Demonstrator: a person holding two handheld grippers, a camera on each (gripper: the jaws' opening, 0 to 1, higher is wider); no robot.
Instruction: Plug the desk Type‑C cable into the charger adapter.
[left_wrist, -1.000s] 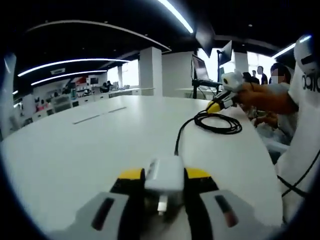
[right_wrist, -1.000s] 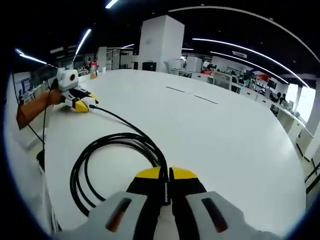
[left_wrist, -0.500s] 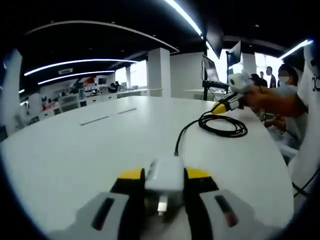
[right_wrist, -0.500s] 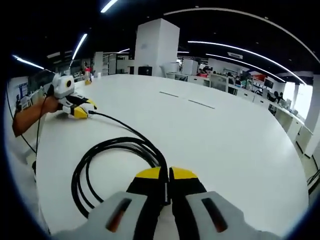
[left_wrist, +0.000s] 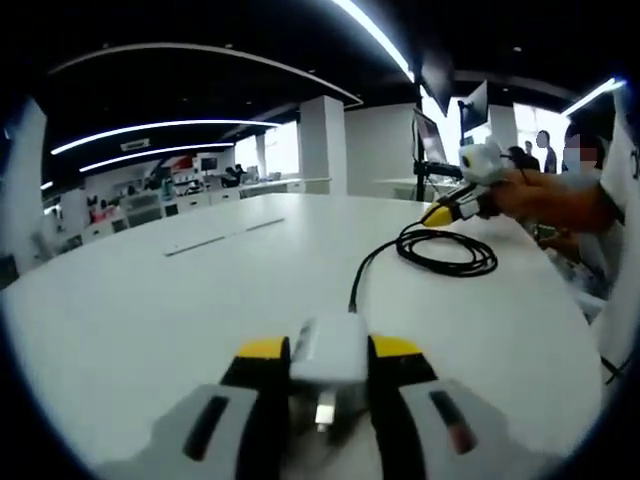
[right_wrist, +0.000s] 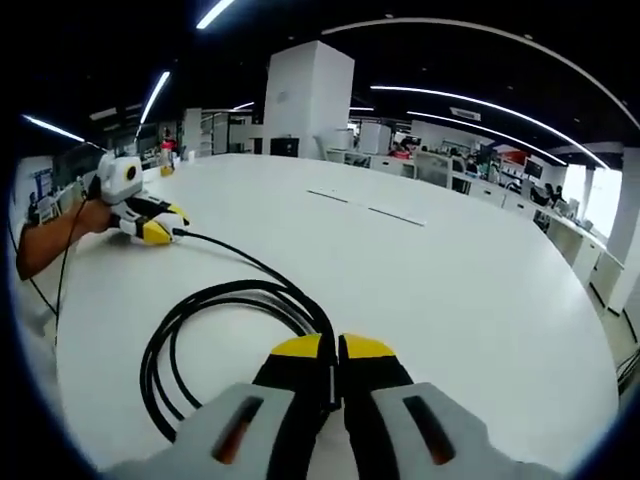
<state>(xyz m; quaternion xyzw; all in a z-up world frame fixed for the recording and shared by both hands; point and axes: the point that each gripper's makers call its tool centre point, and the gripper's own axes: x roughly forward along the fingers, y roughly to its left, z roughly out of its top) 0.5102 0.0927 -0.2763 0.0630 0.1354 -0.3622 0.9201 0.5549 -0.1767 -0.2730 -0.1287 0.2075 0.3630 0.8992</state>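
My left hand-held gripper (left_wrist: 328, 352) sits low over the white bench (left_wrist: 150, 300), its yellow-tipped jaws clamped on the white adapter (left_wrist: 329, 348), which stands between them with a metal end facing the camera. From just beyond the adapter the black cable (left_wrist: 440, 250) runs across the bench to a loose coil. Past the coil, the other hand-held gripper meets the cable, with a bare forearm (left_wrist: 560, 196) reaching in behind it.

My right hand-held gripper (right_wrist: 331, 349) has its jaws pressed together on the cable (right_wrist: 230, 300) where it leaves the coil lying just ahead. A single strand leads on to the left hand-held gripper, far off, held level.
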